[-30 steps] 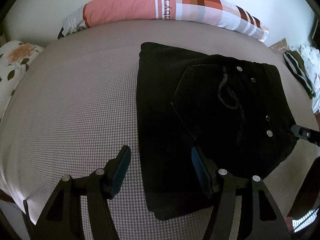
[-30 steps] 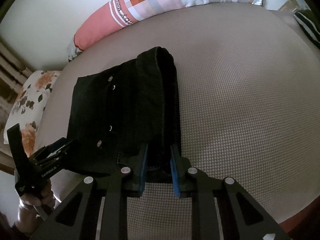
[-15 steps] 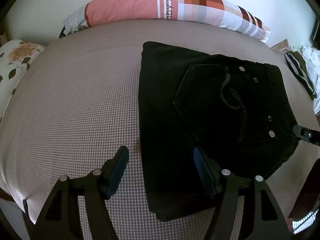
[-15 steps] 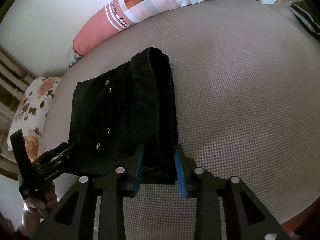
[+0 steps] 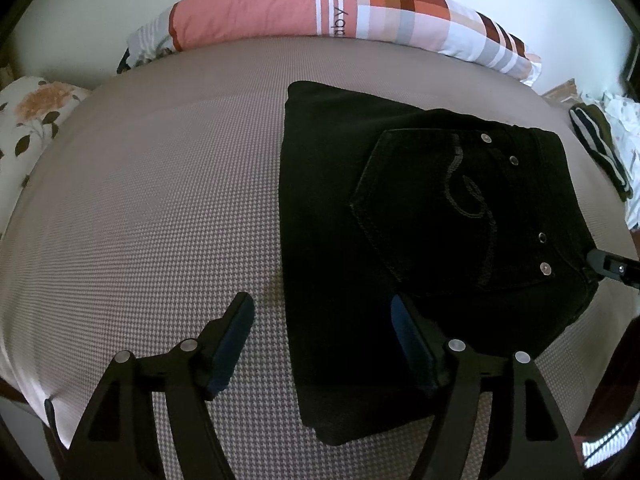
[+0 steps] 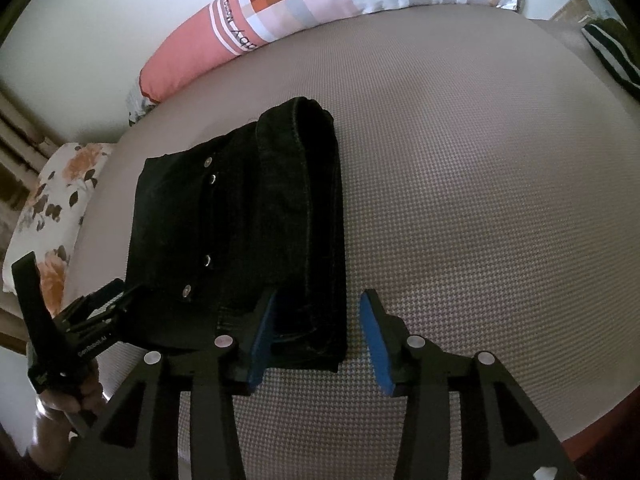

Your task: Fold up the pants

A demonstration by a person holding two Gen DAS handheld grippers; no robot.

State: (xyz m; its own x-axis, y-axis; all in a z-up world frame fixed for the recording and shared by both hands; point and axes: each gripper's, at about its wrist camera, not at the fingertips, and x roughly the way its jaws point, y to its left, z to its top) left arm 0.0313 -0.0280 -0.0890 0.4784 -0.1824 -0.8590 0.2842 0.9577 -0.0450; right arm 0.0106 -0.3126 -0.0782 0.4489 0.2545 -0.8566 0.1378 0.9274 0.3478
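Observation:
The black pants (image 5: 400,248) lie folded into a compact rectangle on the brown checked bed (image 5: 160,220), back pocket with curled stitching facing up. My left gripper (image 5: 322,328) is open, hovering at the near left edge of the fold, holding nothing. In the right wrist view the pants (image 6: 240,232) show their thick folded waistband edge. My right gripper (image 6: 318,320) is open, its jaws apart on either side of the near corner of that edge. The left gripper (image 6: 100,320) shows at lower left there.
A long pink and plaid bolster pillow (image 5: 320,12) lies along the far side by the white wall. A floral pillow (image 5: 28,120) sits at the left. Striped and white clothes (image 5: 600,148) lie at the right edge. The bed's front edge is close below both grippers.
My right gripper was shut on the folded waistband edge; it has opened and let go. The pants have settled flat. My left gripper stayed open and barely moved.

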